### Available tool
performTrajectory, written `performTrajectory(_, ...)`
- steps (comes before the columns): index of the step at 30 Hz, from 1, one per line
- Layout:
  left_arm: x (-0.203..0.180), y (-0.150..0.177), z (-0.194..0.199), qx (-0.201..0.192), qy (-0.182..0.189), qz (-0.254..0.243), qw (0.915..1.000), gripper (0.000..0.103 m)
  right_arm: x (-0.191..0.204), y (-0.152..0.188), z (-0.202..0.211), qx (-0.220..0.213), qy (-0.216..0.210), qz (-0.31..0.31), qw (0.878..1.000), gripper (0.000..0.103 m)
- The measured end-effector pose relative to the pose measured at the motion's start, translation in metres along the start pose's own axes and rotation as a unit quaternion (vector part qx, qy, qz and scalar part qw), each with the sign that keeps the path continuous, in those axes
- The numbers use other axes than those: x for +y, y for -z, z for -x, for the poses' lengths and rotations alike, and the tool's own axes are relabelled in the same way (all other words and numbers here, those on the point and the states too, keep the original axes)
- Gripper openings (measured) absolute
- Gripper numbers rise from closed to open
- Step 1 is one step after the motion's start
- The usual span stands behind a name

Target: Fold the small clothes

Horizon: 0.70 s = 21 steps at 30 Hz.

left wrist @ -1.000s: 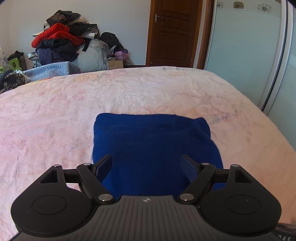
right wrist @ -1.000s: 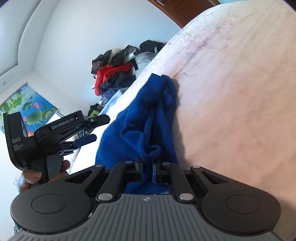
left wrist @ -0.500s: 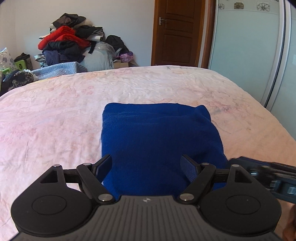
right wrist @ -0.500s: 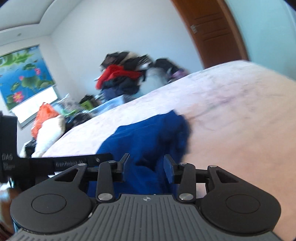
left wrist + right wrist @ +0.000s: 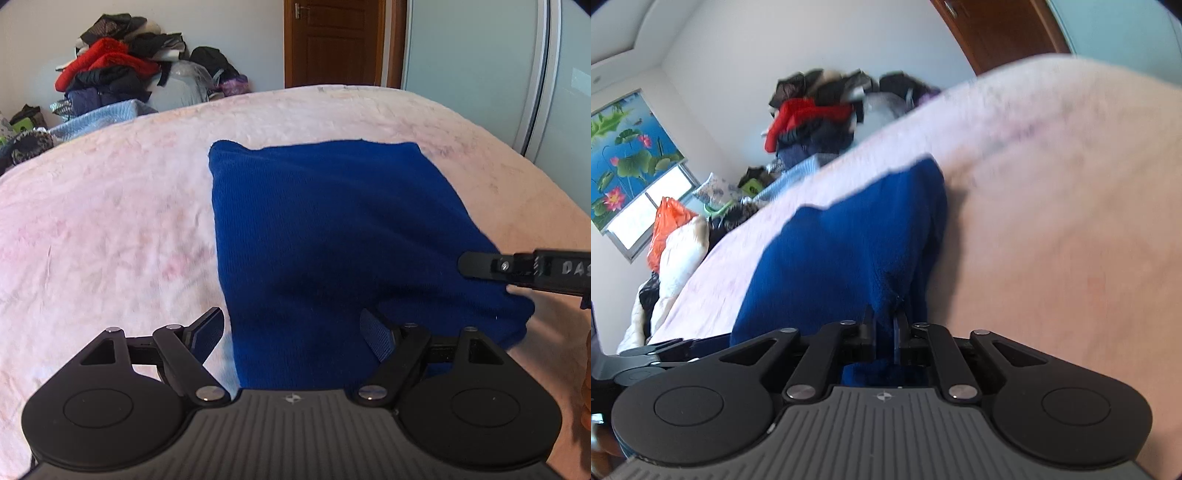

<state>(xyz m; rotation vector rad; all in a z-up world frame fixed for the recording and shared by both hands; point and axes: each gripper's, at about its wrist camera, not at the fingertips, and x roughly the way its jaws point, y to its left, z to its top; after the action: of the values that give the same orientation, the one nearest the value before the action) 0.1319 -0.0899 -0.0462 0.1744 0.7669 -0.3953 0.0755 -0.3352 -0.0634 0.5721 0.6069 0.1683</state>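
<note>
Two hand-held grippers work one dark blue knit garment (image 5: 332, 236), which lies roughly rectangular on the pale pink floral bedsheet (image 5: 110, 229) of a bed, near the middle. The left hand-held gripper (image 5: 291, 332) hangs over the garment's near edge with jaws spread wide and nothing between the pads; its left pad sits over bare sheet, its right over blue cloth, so it looks lined up to take the near left corner. The right hand-held gripper (image 5: 884, 332) has just been closing, and its jaws now stand narrow with a bunch of the blue fabric pinched between them at the near right corner; in the left wrist view it (image 5: 517, 271) reaches in from the right edge. Likely reason: pin both near corners, then carry them toward the far edge to halve the piece. The far edge is fairly straight and the left edge clean, while the right edge is bulged and rumpled. Open sheet surrounds the garment on all sides, plenty beyond the far edge for folding. A pile of mixed red and dark clothes (image 5: 118, 74) sits well apart past the bed; a brown wooden door (image 5: 332, 40) stands behind.
</note>
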Motion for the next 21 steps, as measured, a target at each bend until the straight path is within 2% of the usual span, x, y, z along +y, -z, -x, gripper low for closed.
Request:
performTrajectory(1, 0.000, 0.001, 0.002, -0.002, 0.001, 0.003, 1.0000, 0.081, 0.000, 0.001, 0.003, -0.003, -0.008, -0.005, 1.000, 0.036)
performTrajectory(3, 0.002, 0.003, 0.005, -0.004, 0.003, 0.003, 1.0000, 0.081, 0.006, 0.004, 0.008, -0.008, -0.008, 0.017, 1.000, 0.046)
performTrajectory(5, 0.003, 0.006, 0.005, 0.000, 0.002, 0.000, 1.0000, 0.083, 0.017, 0.009, 0.005, 0.011, 0.026, 0.069, 0.997, 0.047)
performTrajectory(7, 0.004, 0.009, 0.007, 0.002, 0.005, -0.002, 1.0000, 0.084, 0.021, 0.015, 0.003, 0.030, 0.039, 0.103, 0.993, 0.048)
performTrajectory(9, 0.006, 0.010, 0.012, -0.004, 0.006, -0.001, 1.0000, 0.084, 0.018, 0.016, 0.011, 0.021, 0.039, 0.094, 0.995, 0.050)
performTrajectory(11, 0.009, 0.008, 0.017, -0.014, 0.003, 0.003, 0.9999, 0.084, 0.008, 0.010, 0.018, 0.000, 0.032, 0.057, 0.998, 0.060)
performTrajectory(12, 0.010, 0.007, 0.019, -0.018, 0.001, 0.008, 0.9998, 0.084, 0.002, 0.007, 0.019, -0.006, 0.030, 0.044, 0.999, 0.069)
performTrajectory(17, 0.019, -0.002, 0.014, -0.018, -0.008, 0.040, 0.9990, 0.084, -0.010, 0.000, 0.010, 0.009, 0.008, 0.029, 1.000, 0.073)
performTrajectory(21, 0.026, -0.005, 0.005, -0.011, 0.000, 0.067, 0.9977, 0.085, -0.008, -0.003, -0.002, 0.014, -0.018, 0.036, 0.999, 0.080)
